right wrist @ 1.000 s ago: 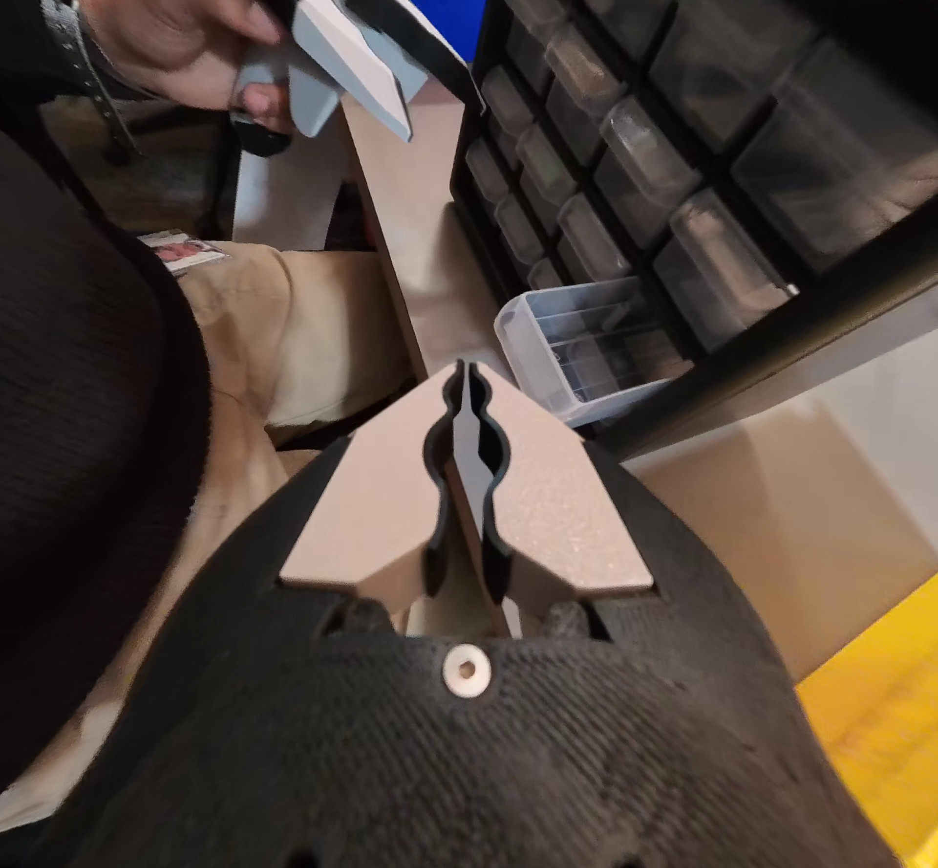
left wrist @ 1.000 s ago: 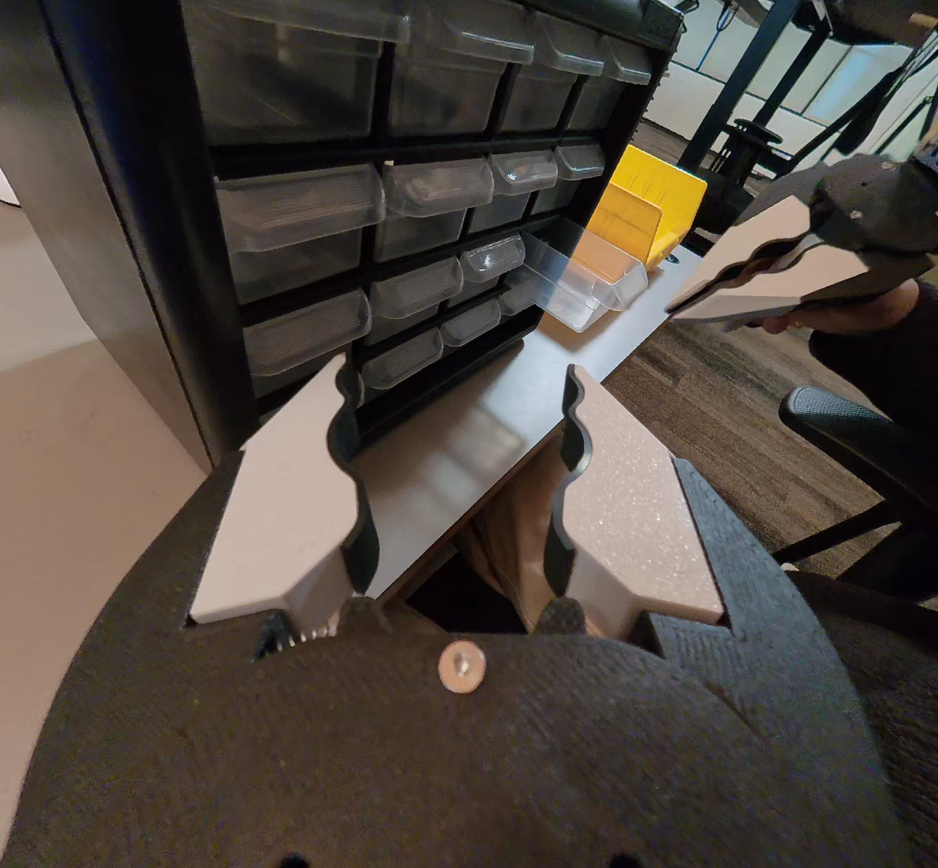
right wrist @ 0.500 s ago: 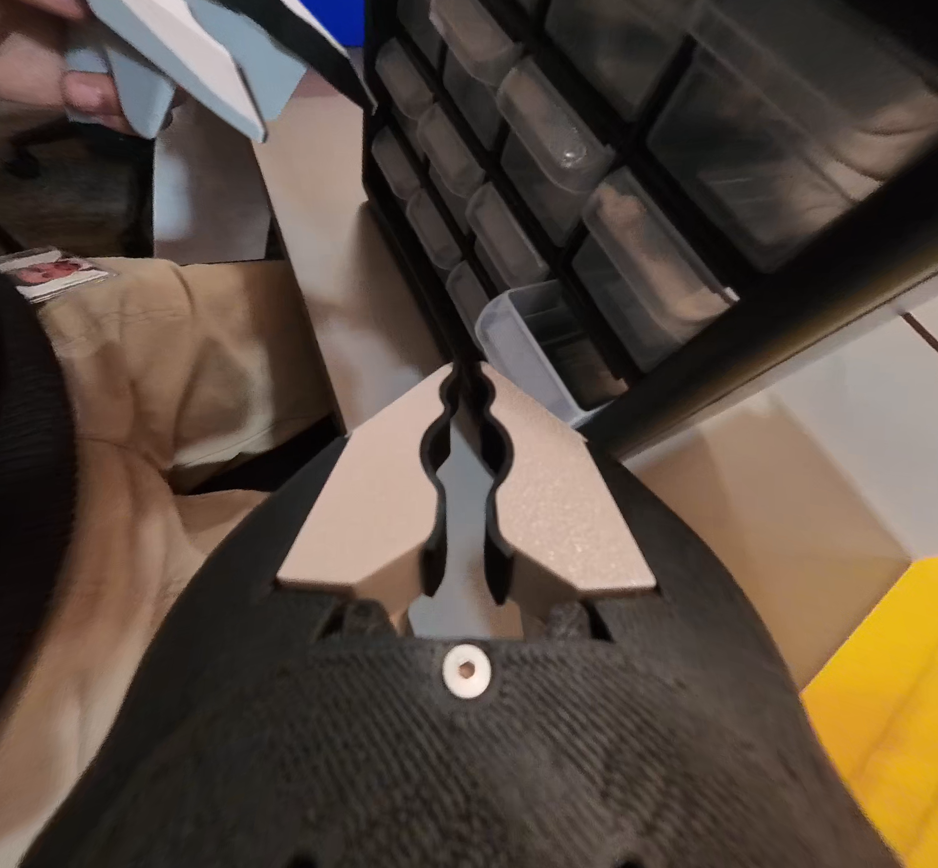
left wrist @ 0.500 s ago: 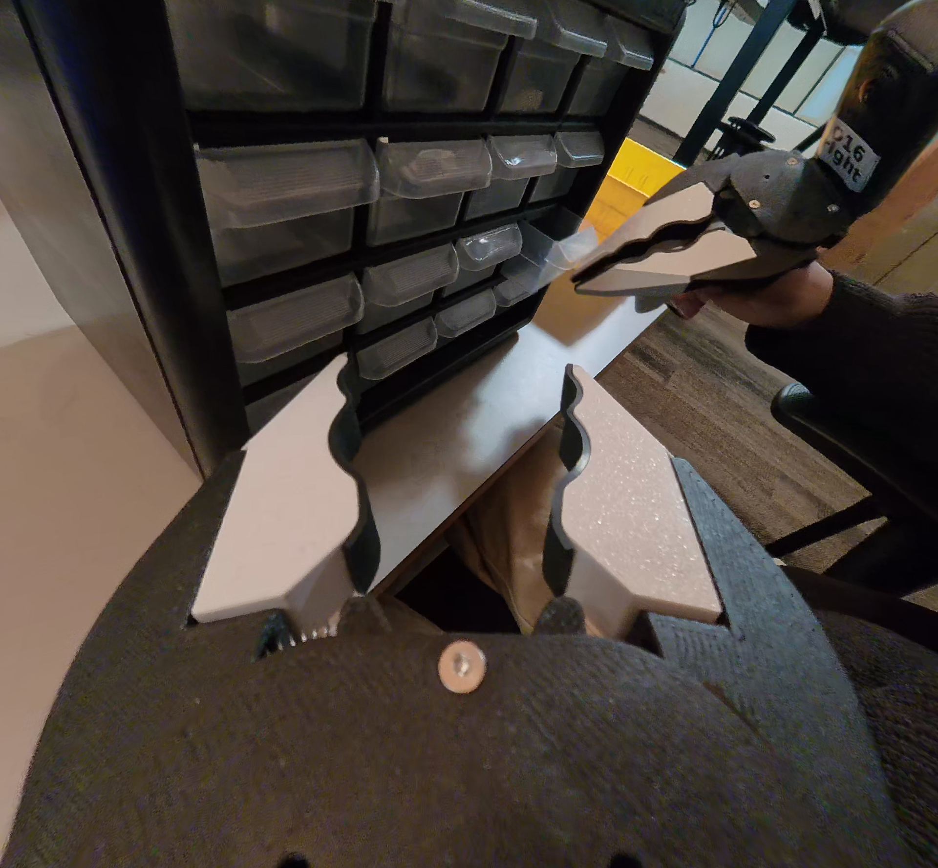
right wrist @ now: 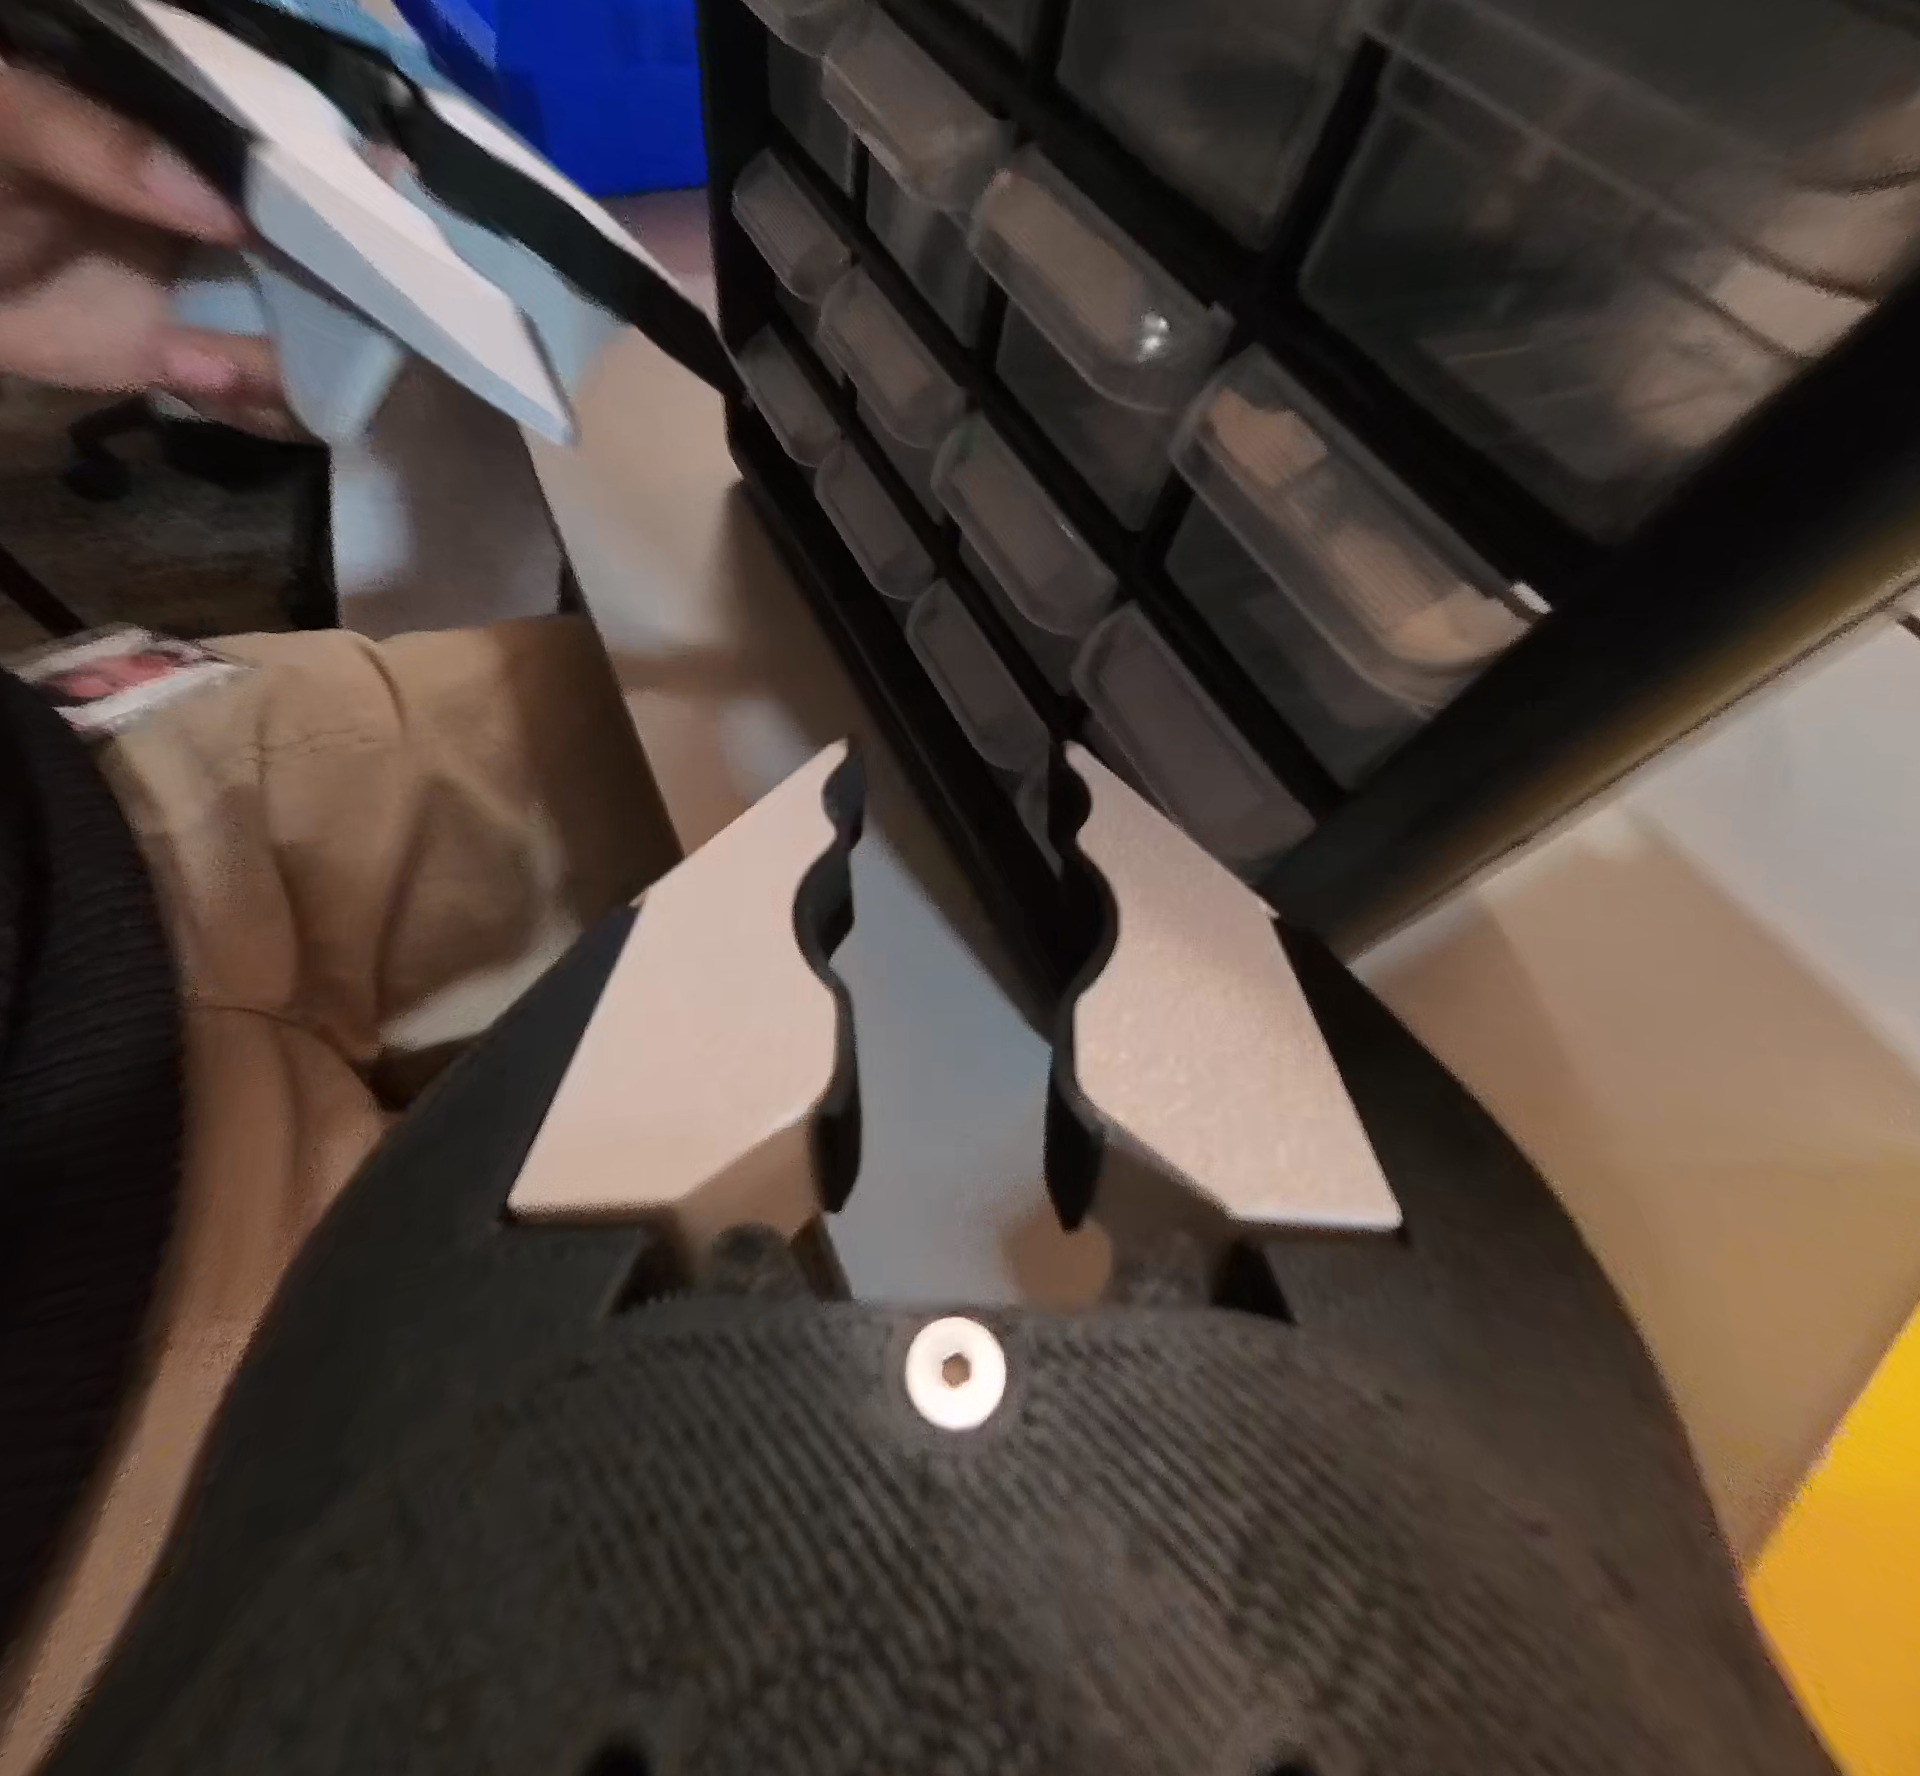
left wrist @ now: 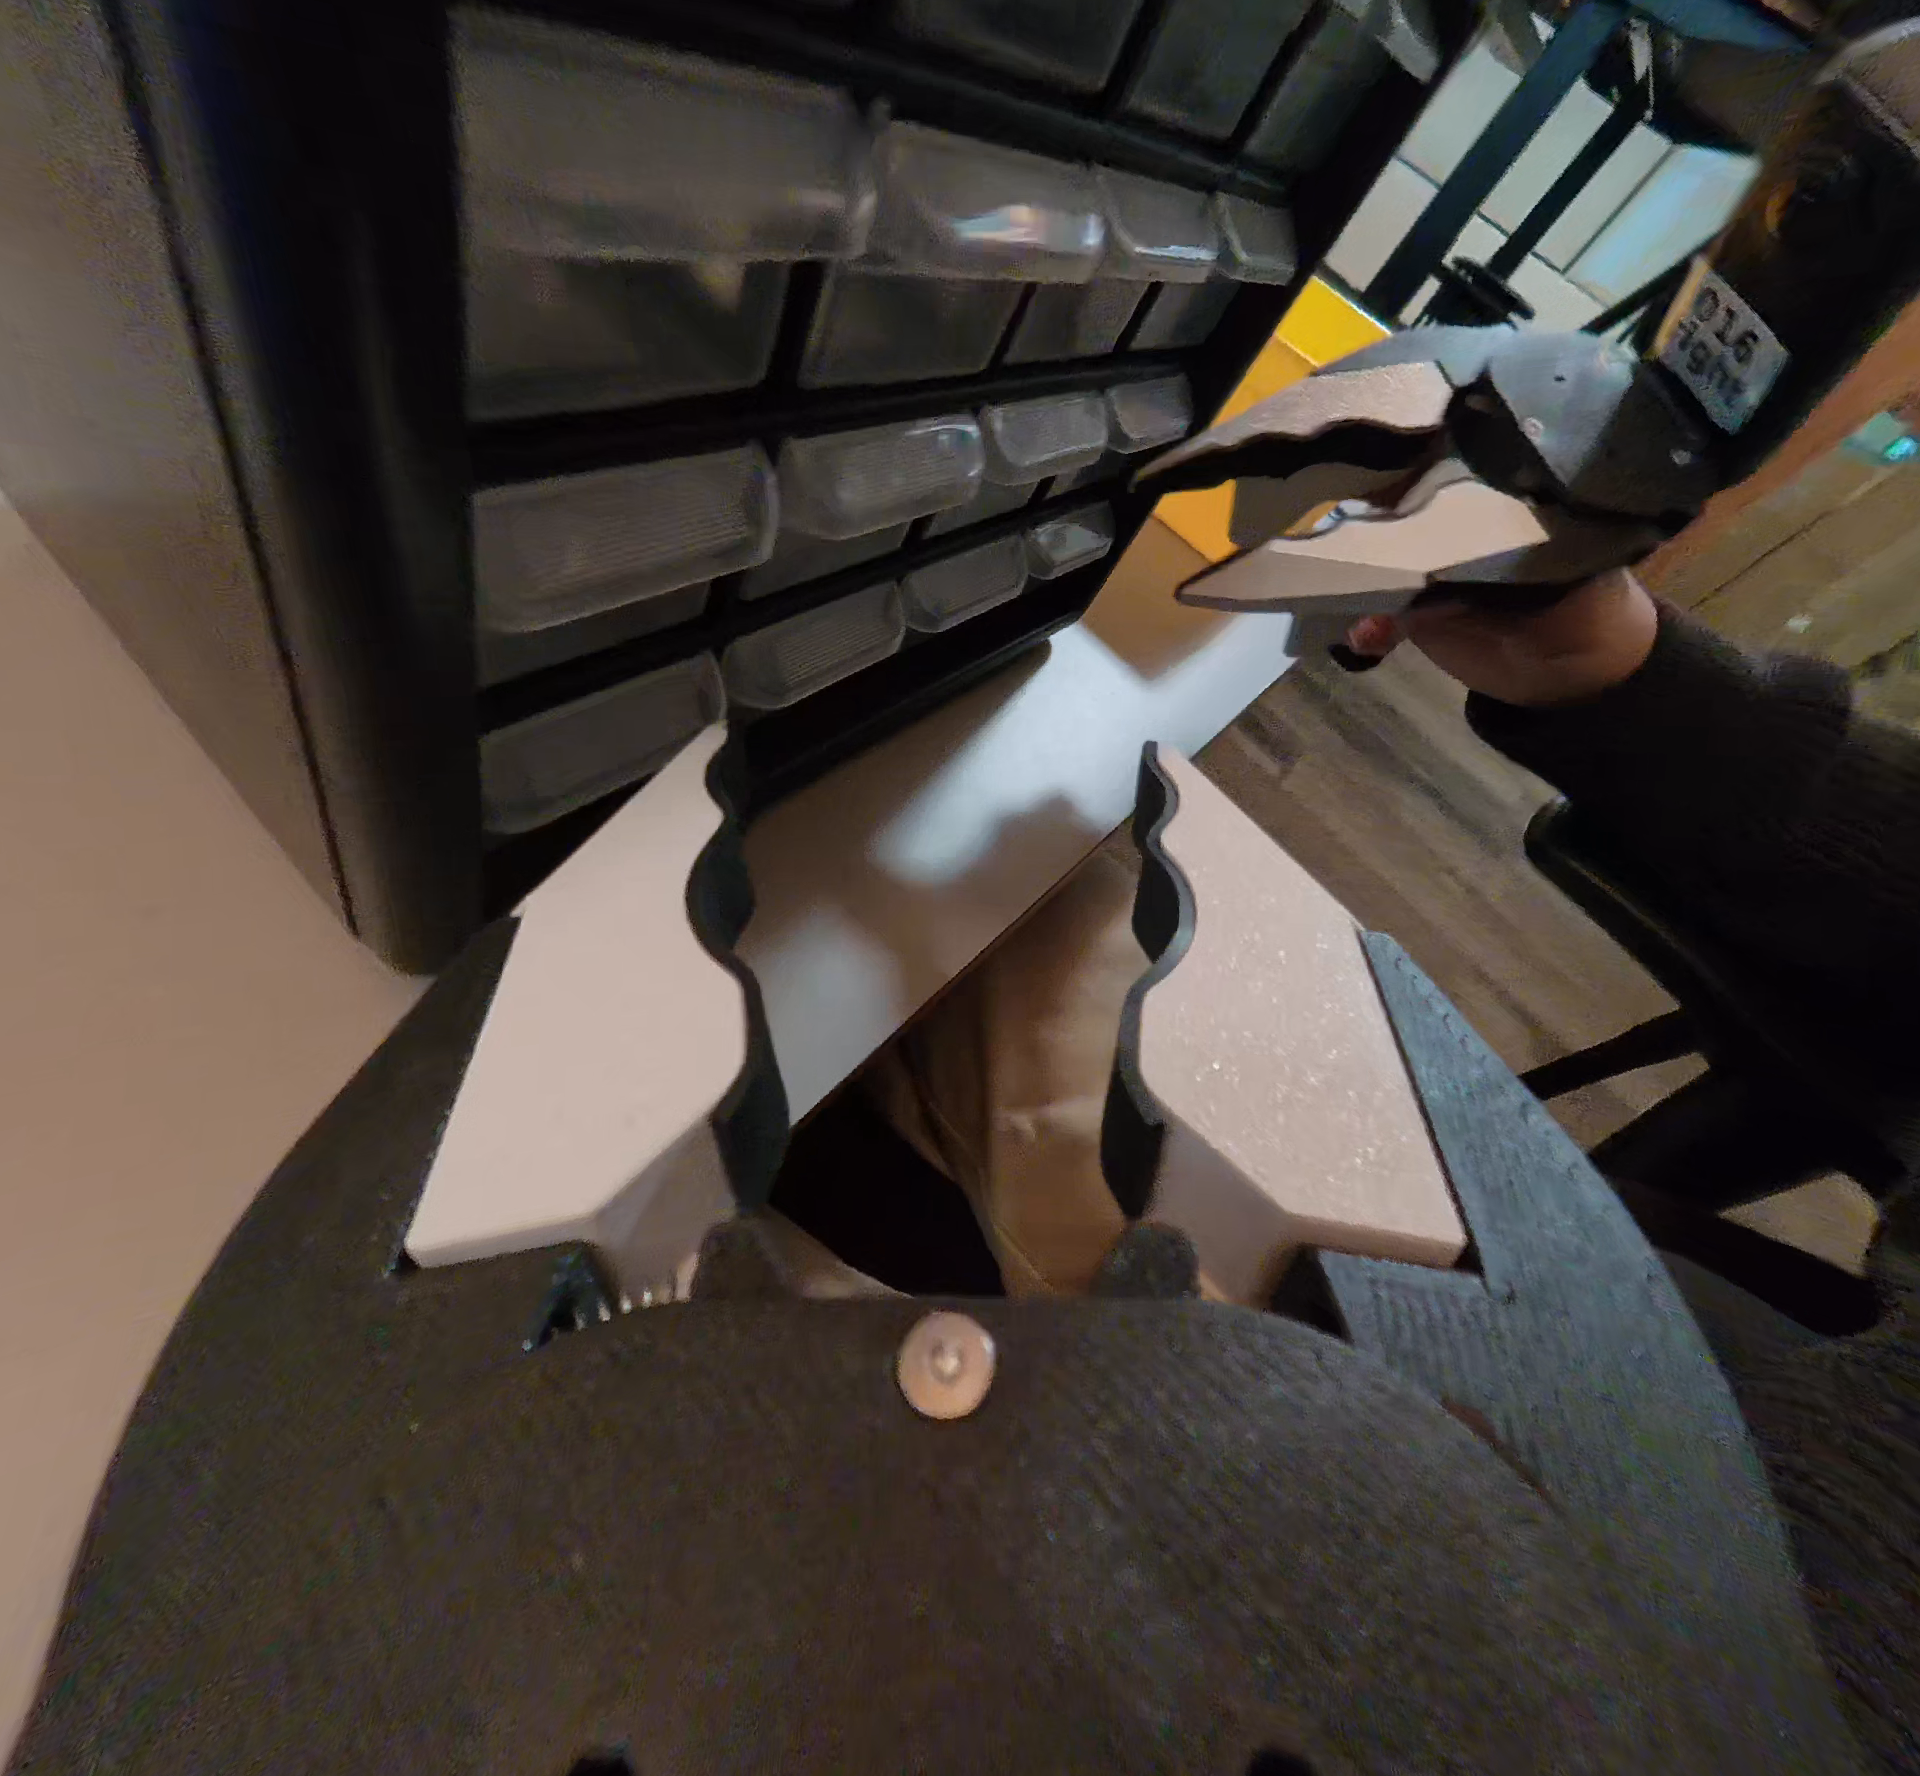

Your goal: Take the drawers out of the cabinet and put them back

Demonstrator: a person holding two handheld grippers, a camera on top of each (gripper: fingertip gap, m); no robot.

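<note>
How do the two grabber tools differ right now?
The left gripper has its fingers spread wide; the right gripper has a narrower gap. The left gripper sits by the cabinet's left corner and points along the table edge; the right gripper is at the cabinet's lower right drawers. Both are open, hold nothing, and have the same beige wavy-edged fingers.
</note>
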